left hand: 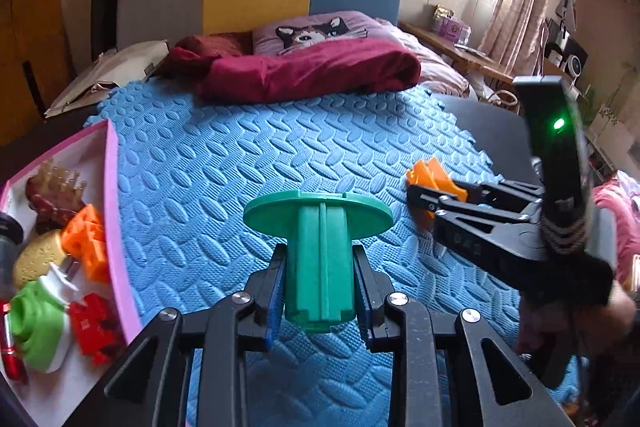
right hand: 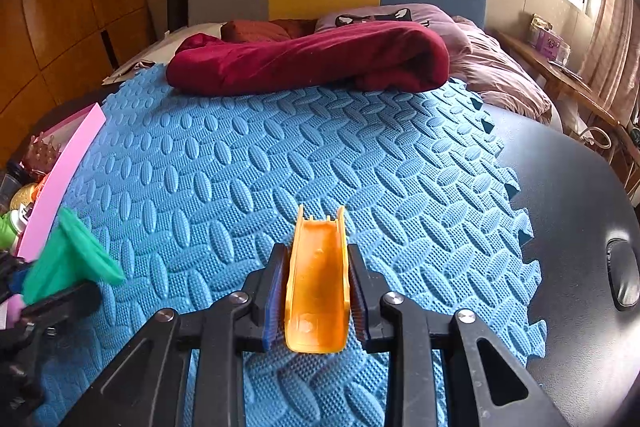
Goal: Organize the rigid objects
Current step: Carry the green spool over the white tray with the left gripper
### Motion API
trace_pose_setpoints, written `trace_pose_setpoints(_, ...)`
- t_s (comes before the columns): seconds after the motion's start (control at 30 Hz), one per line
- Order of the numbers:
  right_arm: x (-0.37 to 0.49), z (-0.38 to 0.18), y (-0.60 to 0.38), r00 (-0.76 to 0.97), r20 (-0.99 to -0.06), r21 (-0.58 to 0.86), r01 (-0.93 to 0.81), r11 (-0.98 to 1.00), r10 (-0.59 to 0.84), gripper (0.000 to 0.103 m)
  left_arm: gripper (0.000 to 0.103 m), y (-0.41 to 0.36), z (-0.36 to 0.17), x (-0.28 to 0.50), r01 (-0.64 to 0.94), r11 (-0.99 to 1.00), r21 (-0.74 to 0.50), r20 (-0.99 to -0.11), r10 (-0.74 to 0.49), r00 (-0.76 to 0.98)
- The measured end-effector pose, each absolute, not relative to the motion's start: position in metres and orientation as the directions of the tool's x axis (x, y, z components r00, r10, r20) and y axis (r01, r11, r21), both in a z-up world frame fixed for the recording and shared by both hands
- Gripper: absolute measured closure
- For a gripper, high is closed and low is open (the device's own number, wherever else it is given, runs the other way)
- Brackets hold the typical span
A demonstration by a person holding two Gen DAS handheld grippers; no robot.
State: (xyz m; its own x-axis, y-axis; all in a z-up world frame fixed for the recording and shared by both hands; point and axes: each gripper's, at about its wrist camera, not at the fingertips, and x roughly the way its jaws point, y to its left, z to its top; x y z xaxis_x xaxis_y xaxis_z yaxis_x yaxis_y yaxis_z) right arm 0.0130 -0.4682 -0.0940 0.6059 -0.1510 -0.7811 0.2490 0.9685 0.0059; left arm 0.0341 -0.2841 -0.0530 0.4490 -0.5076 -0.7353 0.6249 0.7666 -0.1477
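Note:
My left gripper (left hand: 320, 263) is shut on the ribbed stem of a green plastic piece (left hand: 320, 227) with a round disc on top, held above the blue foam mat (left hand: 240, 155). My right gripper (right hand: 316, 259) is shut on an orange trough-shaped piece (right hand: 318, 287), low over the mat. In the left wrist view the right gripper (left hand: 420, 197) reaches in from the right with the orange piece (left hand: 434, 179) at its tips. In the right wrist view the green piece (right hand: 72, 259) shows blurred at the left edge. A pink-rimmed white box (left hand: 116, 211) lies left of the mat.
The box holds several toys, among them an orange block (left hand: 86, 243), a red block (left hand: 94, 323) and a green-and-white piece (left hand: 36, 323). A dark red blanket (right hand: 312, 63) lies along the mat's far edge. Right of the mat, a black tabletop (right hand: 580, 227) bears a dark oval object (right hand: 622, 279).

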Motion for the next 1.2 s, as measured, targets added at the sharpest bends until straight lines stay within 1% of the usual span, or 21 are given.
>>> trace_pose_setpoints(0.2, 0.013, -0.094, -0.468, 0.606, -0.780, 0.002, 0.250, 0.968, -0.155, 0.074, 0.073, -0.258, -0.027, 0.024, 0.604, 0.781, -0.158, -0.709, -0.515, 0.482)
trace_pose_setpoints(0.53, 0.013, -0.094, -0.468, 0.607, -0.780, 0.003, 0.251, 0.968, -0.155, 0.074, 0.073, -0.220, -0.009, 0.017, 0.570, 0.807, -0.156, -0.684, -0.504, 0.527)
trace_pose_setpoints(1.2, 0.013, -0.094, -0.468, 0.607, -0.779, 0.002, 0.252, 0.968, -0.156, 0.074, 0.073, -0.167, -0.012, 0.022, 0.492, 0.855, -0.162, -0.692, -0.454, 0.561)
